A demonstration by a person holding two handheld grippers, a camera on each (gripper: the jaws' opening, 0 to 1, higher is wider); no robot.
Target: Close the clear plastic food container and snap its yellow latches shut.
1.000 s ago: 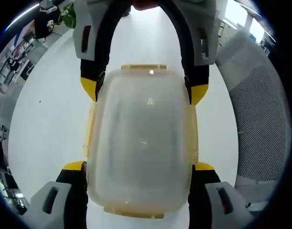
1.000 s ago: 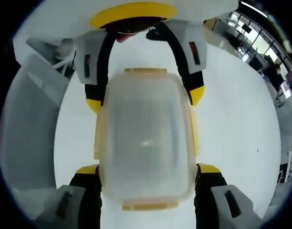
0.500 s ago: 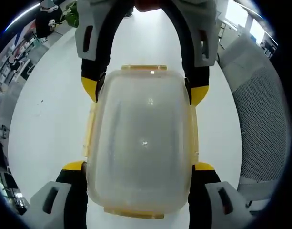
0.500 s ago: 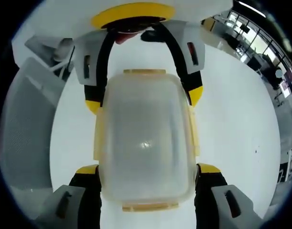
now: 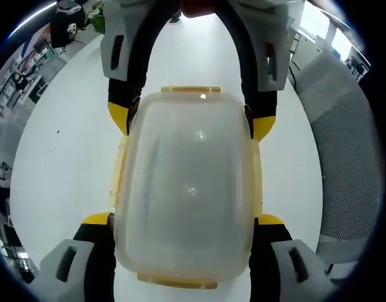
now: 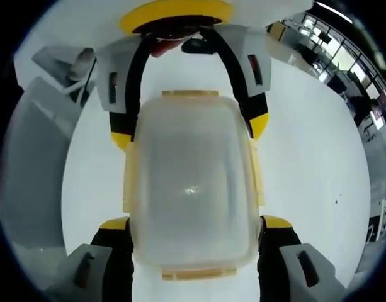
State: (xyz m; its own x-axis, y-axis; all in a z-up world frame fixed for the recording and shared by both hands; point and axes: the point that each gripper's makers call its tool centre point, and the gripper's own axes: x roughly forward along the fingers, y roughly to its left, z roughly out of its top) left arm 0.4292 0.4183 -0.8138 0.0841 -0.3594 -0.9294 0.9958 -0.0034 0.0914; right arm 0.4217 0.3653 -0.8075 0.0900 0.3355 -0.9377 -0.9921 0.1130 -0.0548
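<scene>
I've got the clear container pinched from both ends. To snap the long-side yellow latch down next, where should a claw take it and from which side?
Take the long-side yellow latch by its free outer edge, coming in from outside the container. The flap looks to stand out from the side wall, so pressing it in toward the wall should seat it. The left claw and the right claw each straddle an end, so one probably has to release first.

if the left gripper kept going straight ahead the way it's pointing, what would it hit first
Its jaws already straddle the clear container, so the left gripper would slide along it, then likely meet the right gripper, whose yellow tips flank the far end. Depth is hard to judge.
</scene>
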